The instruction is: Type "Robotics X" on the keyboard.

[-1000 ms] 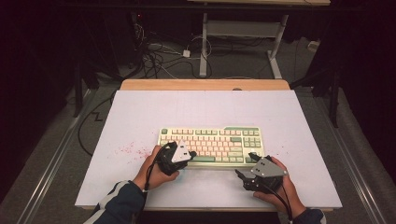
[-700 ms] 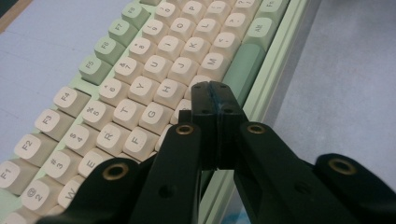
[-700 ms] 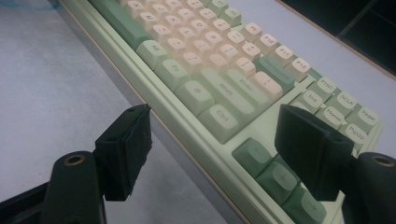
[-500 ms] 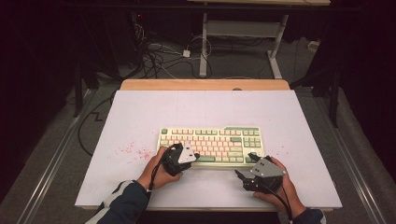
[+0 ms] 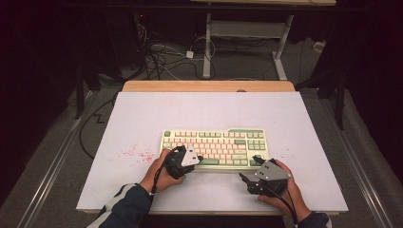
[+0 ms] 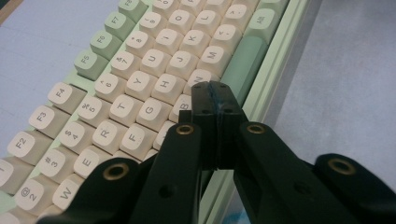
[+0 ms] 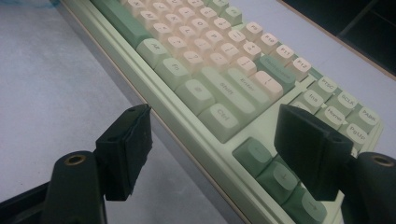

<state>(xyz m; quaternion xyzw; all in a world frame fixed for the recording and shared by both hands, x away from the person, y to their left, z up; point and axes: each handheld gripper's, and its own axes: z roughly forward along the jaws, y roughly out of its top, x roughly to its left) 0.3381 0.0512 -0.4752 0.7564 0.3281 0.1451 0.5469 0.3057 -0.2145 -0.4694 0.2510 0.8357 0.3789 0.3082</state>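
Observation:
A cream and green keyboard (image 5: 214, 147) lies in the middle of the white table top (image 5: 204, 114). My left gripper (image 5: 198, 158) is shut with nothing in it, its tip over the keyboard's front rows. In the left gripper view its closed tips (image 6: 215, 93) rest at the B and N keys, beside the green space bar (image 6: 243, 65). My right gripper (image 5: 249, 174) hovers open by the keyboard's front right corner. In the right gripper view its black pads (image 7: 133, 140) straddle the keyboard's (image 7: 224, 88) front edge near the Ctrl and arrow keys.
Pink specks (image 5: 135, 153) mark the table top left of the keyboard. A wooden edge (image 5: 209, 86) runs along the table's far side. Cables (image 5: 161, 57) and a desk frame (image 5: 247, 33) stand on the dark floor beyond.
My left gripper has shifted slightly right along the keyboard's front rows. The right gripper has stayed in place.

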